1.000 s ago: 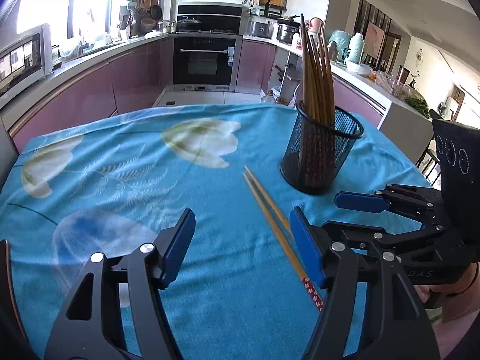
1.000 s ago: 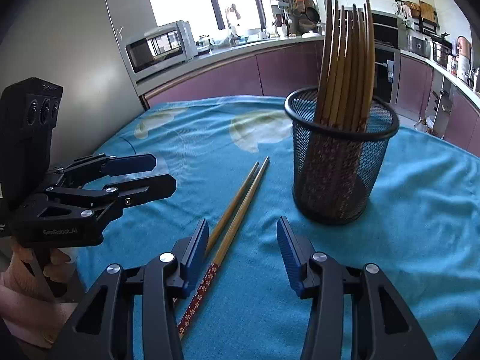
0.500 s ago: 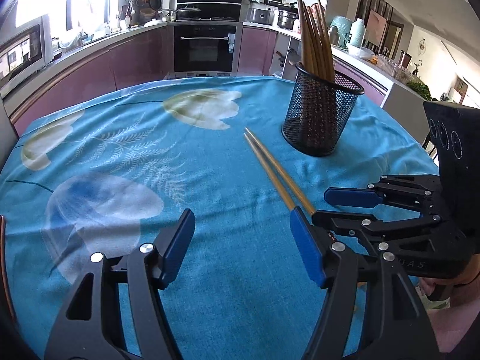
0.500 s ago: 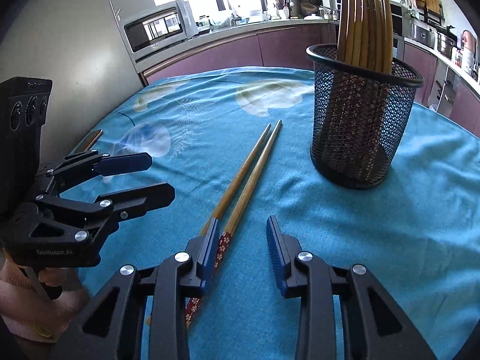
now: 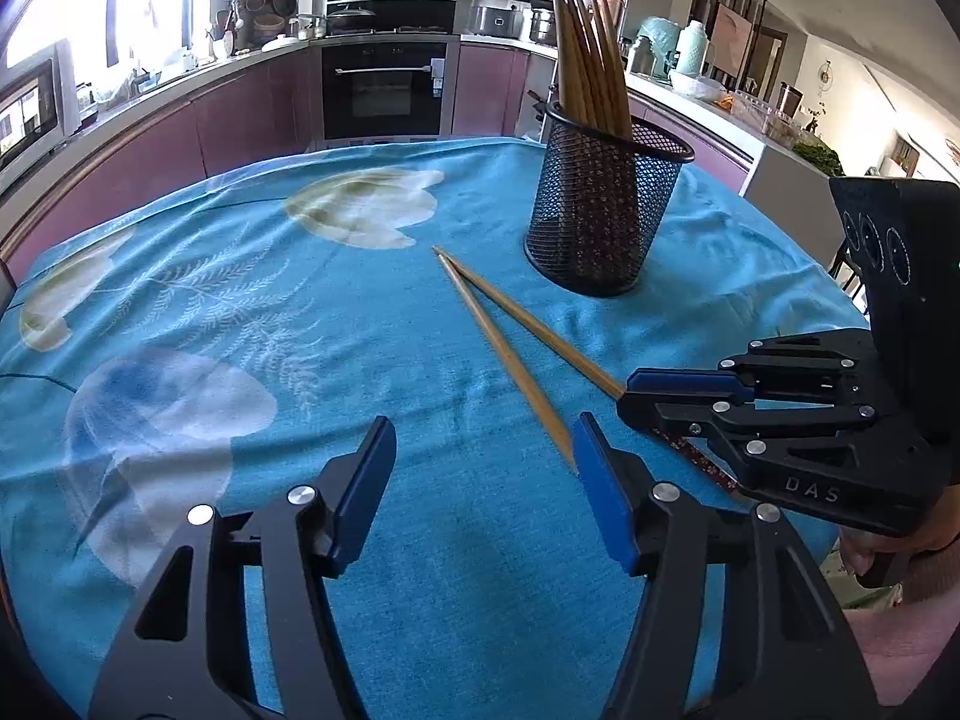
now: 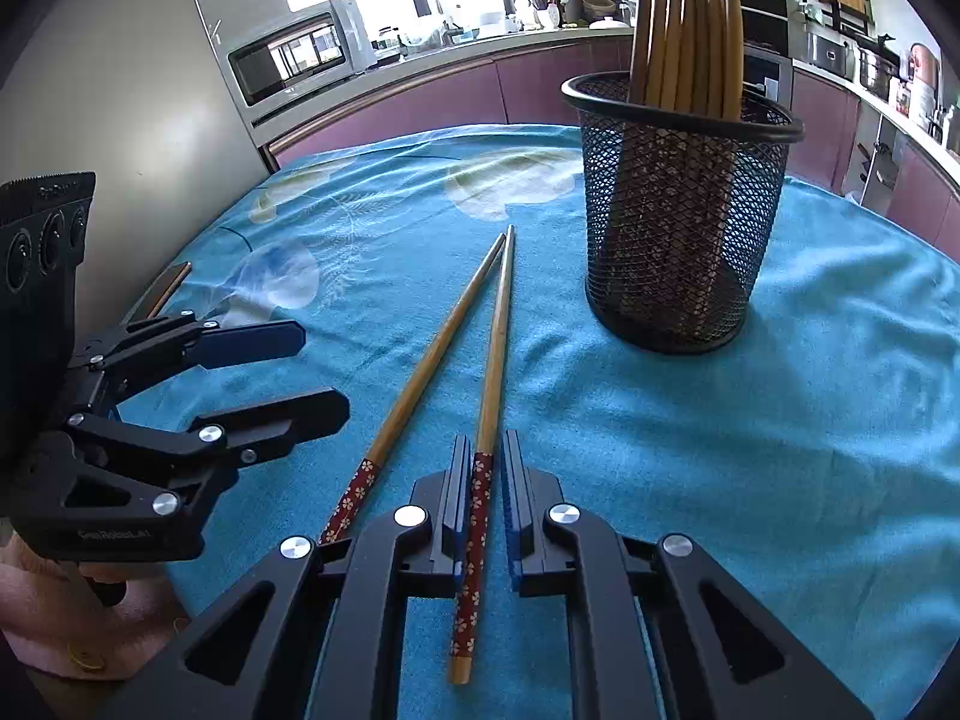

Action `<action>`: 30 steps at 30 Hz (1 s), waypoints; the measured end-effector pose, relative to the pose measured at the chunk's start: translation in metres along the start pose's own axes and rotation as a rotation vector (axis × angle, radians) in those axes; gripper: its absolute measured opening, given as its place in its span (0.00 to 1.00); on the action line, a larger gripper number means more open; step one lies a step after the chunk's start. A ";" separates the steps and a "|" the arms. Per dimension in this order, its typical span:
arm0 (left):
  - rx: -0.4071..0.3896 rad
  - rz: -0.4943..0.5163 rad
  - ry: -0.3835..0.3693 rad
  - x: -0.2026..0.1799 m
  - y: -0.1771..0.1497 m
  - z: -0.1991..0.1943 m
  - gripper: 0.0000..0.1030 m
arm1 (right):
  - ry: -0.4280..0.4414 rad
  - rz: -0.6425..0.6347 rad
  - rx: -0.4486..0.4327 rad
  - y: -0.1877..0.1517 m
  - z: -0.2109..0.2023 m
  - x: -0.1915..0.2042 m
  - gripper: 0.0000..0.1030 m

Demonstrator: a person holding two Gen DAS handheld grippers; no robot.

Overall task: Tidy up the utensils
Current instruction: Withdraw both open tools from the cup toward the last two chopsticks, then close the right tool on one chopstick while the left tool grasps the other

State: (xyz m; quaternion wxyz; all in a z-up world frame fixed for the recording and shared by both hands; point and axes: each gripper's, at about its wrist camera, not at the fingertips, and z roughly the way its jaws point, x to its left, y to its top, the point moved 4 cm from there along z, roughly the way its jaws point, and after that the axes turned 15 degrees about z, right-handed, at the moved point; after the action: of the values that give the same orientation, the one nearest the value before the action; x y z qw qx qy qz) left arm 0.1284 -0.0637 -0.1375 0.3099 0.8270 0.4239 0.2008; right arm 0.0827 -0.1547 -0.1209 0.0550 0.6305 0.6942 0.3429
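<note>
Two wooden chopsticks with red flowered ends lie on the blue tablecloth. My right gripper (image 6: 483, 459) has its jaws nearly closed around the right chopstick (image 6: 495, 360), at the start of its red end; it rests on the cloth. The left chopstick (image 6: 420, 372) lies free beside it. A black mesh holder (image 6: 678, 228) with several chopsticks stands upright behind and to the right. My left gripper (image 5: 483, 474) is open and empty, just left of the chopsticks (image 5: 504, 348). The right gripper (image 5: 678, 396) shows in the left wrist view, the holder (image 5: 606, 216) beyond.
The round table's blue flowered cloth (image 5: 240, 312) stretches left and back. Kitchen counters, an oven (image 5: 384, 90) and a microwave (image 6: 294, 60) ring the room behind the table. The table edge drops off close to both hands.
My right gripper has moved forward over the right chopstick and narrowed its jaws around it. The two chopsticks have spread slightly apart. My left gripper has stayed open.
</note>
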 end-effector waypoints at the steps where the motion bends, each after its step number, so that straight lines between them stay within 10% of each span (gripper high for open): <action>1: 0.004 0.003 -0.004 -0.001 0.002 0.002 0.56 | -0.001 -0.002 -0.001 0.001 0.000 0.000 0.09; 30: 0.089 -0.019 0.023 0.018 0.022 0.045 0.26 | -0.026 -0.039 -0.001 0.044 0.035 0.006 0.09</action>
State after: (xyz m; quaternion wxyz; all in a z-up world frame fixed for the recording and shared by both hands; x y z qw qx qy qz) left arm 0.1780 -0.0742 -0.1544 0.2699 0.8334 0.4440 0.1884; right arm 0.1367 -0.1363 -0.1213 0.0712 0.6213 0.7053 0.3340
